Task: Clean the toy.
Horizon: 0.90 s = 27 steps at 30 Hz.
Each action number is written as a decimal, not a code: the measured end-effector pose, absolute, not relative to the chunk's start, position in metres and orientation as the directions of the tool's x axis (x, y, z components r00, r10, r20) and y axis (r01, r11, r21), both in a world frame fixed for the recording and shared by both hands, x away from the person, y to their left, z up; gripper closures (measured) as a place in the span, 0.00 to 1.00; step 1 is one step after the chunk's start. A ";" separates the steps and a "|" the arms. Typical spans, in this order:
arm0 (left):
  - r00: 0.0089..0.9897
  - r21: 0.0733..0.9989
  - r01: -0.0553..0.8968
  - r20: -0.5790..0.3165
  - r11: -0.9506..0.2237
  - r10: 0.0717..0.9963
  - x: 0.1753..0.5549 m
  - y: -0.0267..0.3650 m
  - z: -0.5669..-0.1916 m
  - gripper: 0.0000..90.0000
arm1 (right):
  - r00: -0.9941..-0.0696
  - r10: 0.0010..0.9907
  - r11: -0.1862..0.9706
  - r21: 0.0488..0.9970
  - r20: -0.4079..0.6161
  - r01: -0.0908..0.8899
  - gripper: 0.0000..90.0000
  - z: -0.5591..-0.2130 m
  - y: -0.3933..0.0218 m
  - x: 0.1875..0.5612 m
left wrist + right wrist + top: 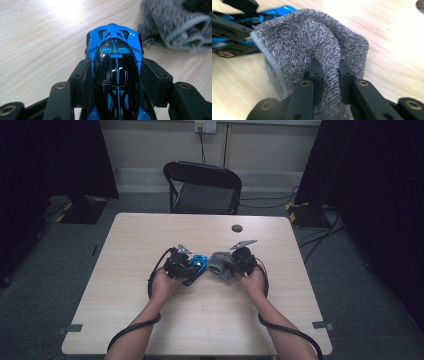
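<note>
While the left gripper (116, 72) clamps its black jaws on both flanks of a blue and black toy car (115, 62), the right gripper (329, 75) pinches a fold of grey fluffy cloth (312, 42) tightly between its jaws. Both things sit near the middle of the light wooden table (150, 320), the cloth just beside the car's nose; whether they touch I cannot tell. No brand, label or lettering can be read on the car or the cloth. Beyond the table's far edge stands a black folding chair (202, 187).
</note>
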<state>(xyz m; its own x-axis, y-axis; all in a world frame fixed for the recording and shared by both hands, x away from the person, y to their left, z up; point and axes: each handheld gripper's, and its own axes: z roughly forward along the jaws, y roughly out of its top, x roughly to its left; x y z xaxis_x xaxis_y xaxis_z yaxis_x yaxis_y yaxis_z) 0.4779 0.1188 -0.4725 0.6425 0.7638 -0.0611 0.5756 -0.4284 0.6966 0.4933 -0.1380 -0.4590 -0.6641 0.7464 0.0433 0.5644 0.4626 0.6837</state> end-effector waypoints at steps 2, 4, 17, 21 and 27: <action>0.645 0.696 0.575 -0.062 -0.430 0.762 0.479 0.119 -0.472 0.49 | -0.678 0.733 0.454 0.701 0.057 0.550 0.87 -0.451 -0.145 0.491; 0.645 0.696 0.574 -0.059 -0.432 0.762 0.479 0.118 -0.472 0.49 | -0.702 0.710 0.454 0.719 0.066 0.527 0.87 -0.444 -0.150 0.486; 0.638 0.696 0.580 -0.064 -0.424 0.767 0.479 0.118 -0.472 0.49 | -0.881 0.471 0.596 0.717 0.051 0.360 0.87 -0.430 -0.125 0.424; 0.637 0.699 0.578 -0.065 -0.420 0.768 0.478 0.118 -0.473 0.49 | -0.923 0.385 0.669 0.684 0.018 0.292 0.87 -0.444 -0.103 0.411; 0.633 0.702 0.579 -0.067 -0.414 0.771 0.477 0.118 -0.473 0.49 | -0.938 0.346 0.704 0.655 0.022 0.276 0.87 -0.460 -0.078 0.414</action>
